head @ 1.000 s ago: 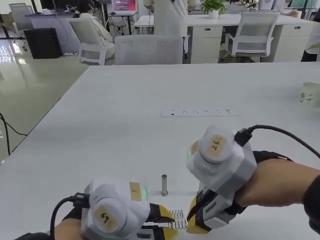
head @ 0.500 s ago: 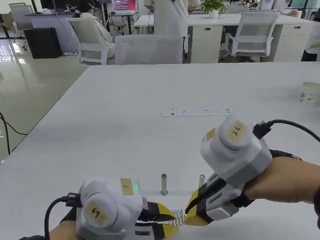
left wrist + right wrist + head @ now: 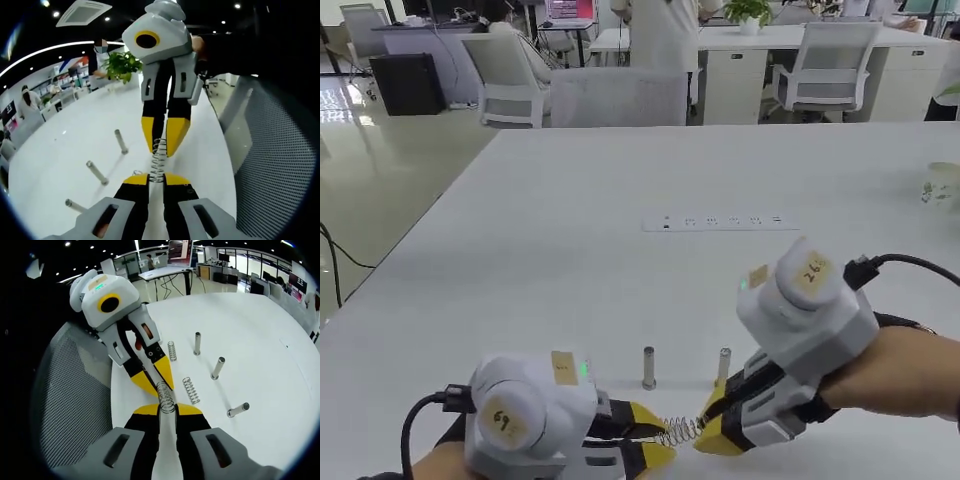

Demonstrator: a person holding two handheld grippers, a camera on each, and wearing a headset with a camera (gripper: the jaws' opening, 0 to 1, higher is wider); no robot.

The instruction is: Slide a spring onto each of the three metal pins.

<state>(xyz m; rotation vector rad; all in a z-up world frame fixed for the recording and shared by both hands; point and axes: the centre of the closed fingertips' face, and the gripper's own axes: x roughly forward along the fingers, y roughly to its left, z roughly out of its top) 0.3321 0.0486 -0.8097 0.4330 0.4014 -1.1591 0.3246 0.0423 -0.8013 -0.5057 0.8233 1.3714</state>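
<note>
At the near edge of the table [image 3: 620,290]: spring [image 3: 682,430] clenched endwise between left gripper [image 3: 658,442] and right gripper [image 3: 710,426], the right drawn farther rightward; three metal pins [image 3: 217,368] bare; no threading yet.

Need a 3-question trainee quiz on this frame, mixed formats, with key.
1. True or false: all three metal pins are bare.
2. How many loose springs lie on the table?
3. Fill in: the left gripper and the right gripper each pinch one end of the same ____.
Key: 1 true; 2 two; 3 spring.
</note>
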